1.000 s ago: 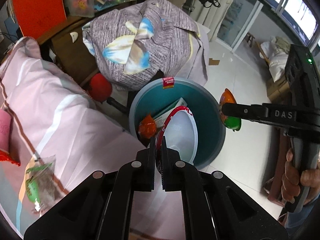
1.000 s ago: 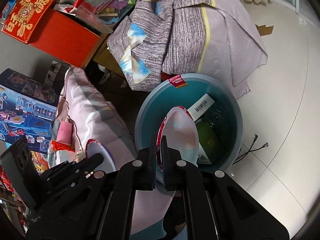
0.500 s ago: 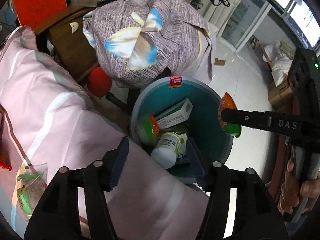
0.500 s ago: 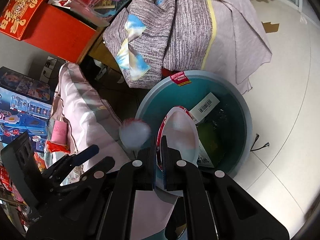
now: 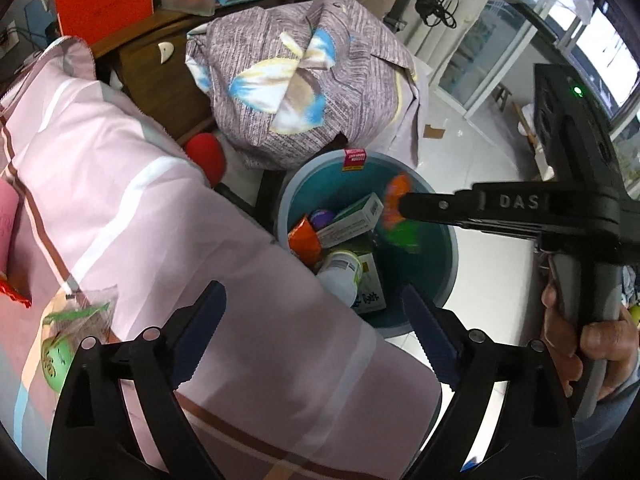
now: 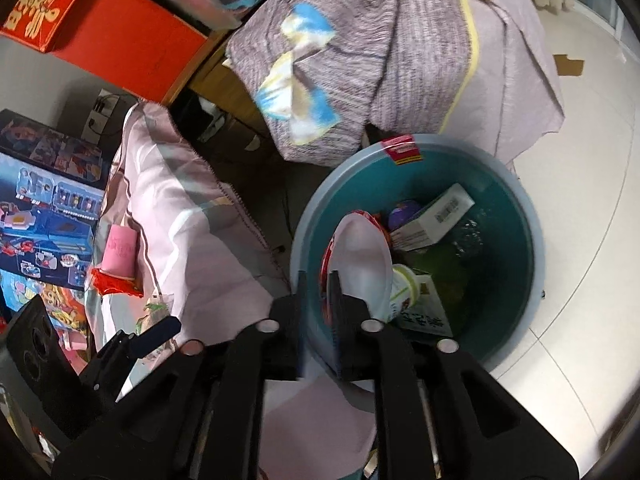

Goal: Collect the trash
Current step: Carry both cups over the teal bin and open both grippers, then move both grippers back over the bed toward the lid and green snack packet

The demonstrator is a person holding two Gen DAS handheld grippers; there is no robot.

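Step in hand: dropping rubbish into the teal bin (image 5: pixel 436 216), which stands on the tiled floor (image 6: pixel 580 184) just beside the pink bedspread (image 5: pixel 132 200).
Left gripper (image 5: pixel 316 320): its fingers have just been opening and now stand wide apart with nothing between them, hovering over the bedspread's edge at the bin's near rim.
Right gripper (image 6: pixel 318 300): its fingers have just been opening a little; the red-rimmed white wrapper (image 6: pixel 360 256) is between them, but whether the pads press on it or have let go I cannot tell.
Wrapper from the other side: in the left wrist view it shows as a blurred orange and green packet at the right gripper's tip, over the bin's mouth.
Already in the bin: a white and green carton (image 5: pixel 352 220), a white bottle (image 5: pixel 340 276), an orange packet (image 5: pixel 304 240), a purple round thing (image 6: pixel 404 212).
Left to collect: a clear bag with green print (image 5: pixel 68 332) lies on the bedspread near the left gripper; a pink packet (image 6: pixel 120 248) and red scrap lie further up the bed.
Next move calls for: widening the right fingers so the wrapper falls inside the rim, then swinging the free left gripper to the clear bag and closing on a loose edge of the thin film.
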